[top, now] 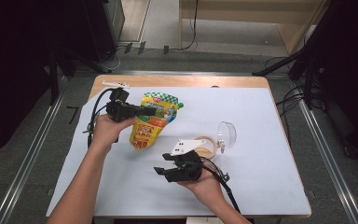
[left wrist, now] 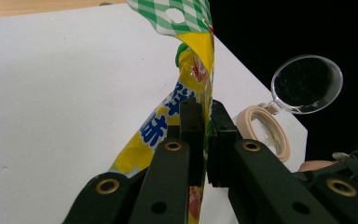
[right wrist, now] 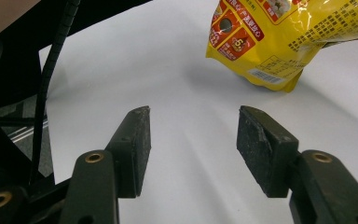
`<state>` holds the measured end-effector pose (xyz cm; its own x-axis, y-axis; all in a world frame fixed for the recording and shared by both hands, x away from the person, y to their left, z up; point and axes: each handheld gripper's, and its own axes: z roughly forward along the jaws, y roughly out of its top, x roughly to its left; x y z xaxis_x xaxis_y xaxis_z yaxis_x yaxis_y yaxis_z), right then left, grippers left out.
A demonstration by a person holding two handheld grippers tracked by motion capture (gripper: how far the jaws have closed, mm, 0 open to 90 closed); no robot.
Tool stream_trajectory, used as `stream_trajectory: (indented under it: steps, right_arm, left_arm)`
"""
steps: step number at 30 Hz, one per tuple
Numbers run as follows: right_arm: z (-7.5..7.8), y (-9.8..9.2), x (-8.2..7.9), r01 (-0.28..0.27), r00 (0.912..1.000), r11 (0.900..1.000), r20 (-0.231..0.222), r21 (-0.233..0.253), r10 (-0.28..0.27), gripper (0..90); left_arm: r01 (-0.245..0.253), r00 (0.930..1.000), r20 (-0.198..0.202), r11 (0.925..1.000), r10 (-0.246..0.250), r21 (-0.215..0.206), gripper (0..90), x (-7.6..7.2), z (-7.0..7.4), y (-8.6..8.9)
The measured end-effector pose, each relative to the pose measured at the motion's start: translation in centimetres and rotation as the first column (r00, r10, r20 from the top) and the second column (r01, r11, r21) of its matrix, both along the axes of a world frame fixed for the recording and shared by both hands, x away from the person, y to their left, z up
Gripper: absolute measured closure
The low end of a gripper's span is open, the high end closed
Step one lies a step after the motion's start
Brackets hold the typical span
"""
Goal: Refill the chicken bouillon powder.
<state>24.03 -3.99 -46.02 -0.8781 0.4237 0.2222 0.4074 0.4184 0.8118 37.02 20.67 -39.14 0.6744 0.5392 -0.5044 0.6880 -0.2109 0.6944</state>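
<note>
Left gripper (top: 142, 111) clamps the pouch (top: 154, 122) near its upper edge, lifting it, likely for pouring into the jar (top: 205, 147) to its right. Right gripper (top: 168, 167), jaws apart and empty, waits below the pouch. Left gripper view shows the pinched edge; right gripper view shows the pouch's barcode.

Bare white counter (top: 261, 140) stretches wide before us on the right and along the near edge. The yellow pouch (top: 153, 122), raised in our left tool (top: 142, 111), and the open round container (top: 206, 145) crowd the middle, a narrow passage between them.
</note>
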Motion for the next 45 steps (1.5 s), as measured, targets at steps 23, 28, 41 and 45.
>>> stream_trajectory:
  steps: [23, 28, 41, 45]
  right_arm:
    - [1.4, -0.5, -0.2, -0.004, 0.9987, 1.000, 0.050, -0.005, 0.004, 46.1]
    - [1.9, -0.7, -0.1, -0.003, 0.9987, 1.000, 0.051, -0.006, 0.004, 46.1]
    - [2.6, -1.2, -0.5, -0.020, 0.9973, 0.997, 0.069, -0.075, 0.025, 45.8]
    - [2.6, -1.4, -0.7, -0.030, 0.9968, 0.996, 0.072, -0.085, 0.036, 45.8]
  left_arm:
    - [0.011, 0.9996, 0.025, 0.9982, -0.012, 0.059, 85.5, -1.2, 0.3, 1.0]
    - [0.001, 0.9995, 0.033, 0.9980, -0.003, 0.063, 84.2, -1.6, 0.5, 1.2]
    - [-0.032, 0.9982, 0.053, 0.9971, 0.029, 0.068, 84.5, -3.1, 0.4, 2.4]
    - [-0.038, 0.9983, 0.047, 0.9971, 0.035, 0.066, 84.2, -3.7, 0.3, 2.9]
